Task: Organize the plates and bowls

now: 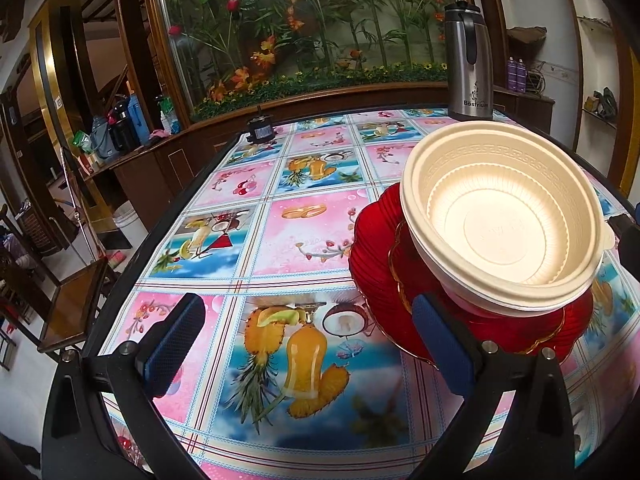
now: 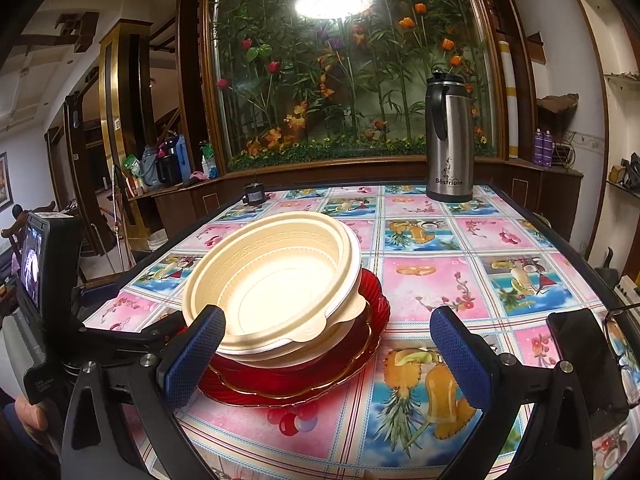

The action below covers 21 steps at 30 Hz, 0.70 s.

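The left gripper (image 1: 308,344) hangs low over the table with its two blue-padded fingers (image 1: 176,344) spread wide apart and nothing between them; its right-hand finger sits just in front of the edge of the red plates (image 1: 376,264) in the left wrist view, though I cannot tell whether it touches them. The right gripper (image 2: 326,354) is likewise gaping, empty, its left-hand pad (image 2: 196,356) close against the near side of the same stack, overlapping the rim of the cream bowls (image 2: 276,280); contact there is not clear either. The red plates (image 2: 352,364), ribbed and edged with a gold line, lie stacked flat on the tablecloth (image 2: 436,280), and the cream bowls (image 1: 504,220) sit nested one in another on top of them, open side up. The cloth is a bright grid of pink and blue squares printed with pineapples, drinks and cherries. Further back near the far edge stands a steel thermos jug (image 2: 448,140) with a black handle, well apart from the stack, and a small dark object (image 2: 254,194) rests near the far left corner. A dark phone (image 2: 588,364) and a pair of glasses (image 2: 624,344) lie at the right edge of the table. Behind the table a glass case (image 2: 348,72) is filled with artificial flowers and bamboo.
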{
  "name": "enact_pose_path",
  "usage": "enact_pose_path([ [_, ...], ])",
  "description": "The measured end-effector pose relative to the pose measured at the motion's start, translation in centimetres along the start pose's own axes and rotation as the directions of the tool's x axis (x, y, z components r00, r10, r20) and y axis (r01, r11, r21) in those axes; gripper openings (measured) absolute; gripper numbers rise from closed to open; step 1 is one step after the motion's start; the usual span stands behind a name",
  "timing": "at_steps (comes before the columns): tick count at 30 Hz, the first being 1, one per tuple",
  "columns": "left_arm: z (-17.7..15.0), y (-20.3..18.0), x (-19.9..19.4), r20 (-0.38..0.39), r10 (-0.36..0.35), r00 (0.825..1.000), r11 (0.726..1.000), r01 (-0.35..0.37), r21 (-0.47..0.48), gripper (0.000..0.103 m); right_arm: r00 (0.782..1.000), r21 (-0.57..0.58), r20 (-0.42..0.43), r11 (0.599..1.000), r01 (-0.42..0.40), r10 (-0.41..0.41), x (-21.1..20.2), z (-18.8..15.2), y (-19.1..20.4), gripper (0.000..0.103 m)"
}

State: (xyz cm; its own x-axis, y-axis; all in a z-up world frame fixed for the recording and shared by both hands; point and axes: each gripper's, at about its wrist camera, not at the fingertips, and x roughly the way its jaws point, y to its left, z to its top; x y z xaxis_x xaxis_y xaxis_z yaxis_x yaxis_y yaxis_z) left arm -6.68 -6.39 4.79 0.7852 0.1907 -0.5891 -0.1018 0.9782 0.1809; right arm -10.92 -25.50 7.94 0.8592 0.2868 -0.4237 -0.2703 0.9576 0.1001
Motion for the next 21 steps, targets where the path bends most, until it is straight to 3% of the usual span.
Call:
enact_pose_path([
  [21,0.03,0.07,-0.37,0.029,0.008,1.0,1.0,-0.008,0.015,0.103,1.0,0.004,0.005,1.0,0.004,-0.004,-0.15,-0.07,-0.18,0.103],
])
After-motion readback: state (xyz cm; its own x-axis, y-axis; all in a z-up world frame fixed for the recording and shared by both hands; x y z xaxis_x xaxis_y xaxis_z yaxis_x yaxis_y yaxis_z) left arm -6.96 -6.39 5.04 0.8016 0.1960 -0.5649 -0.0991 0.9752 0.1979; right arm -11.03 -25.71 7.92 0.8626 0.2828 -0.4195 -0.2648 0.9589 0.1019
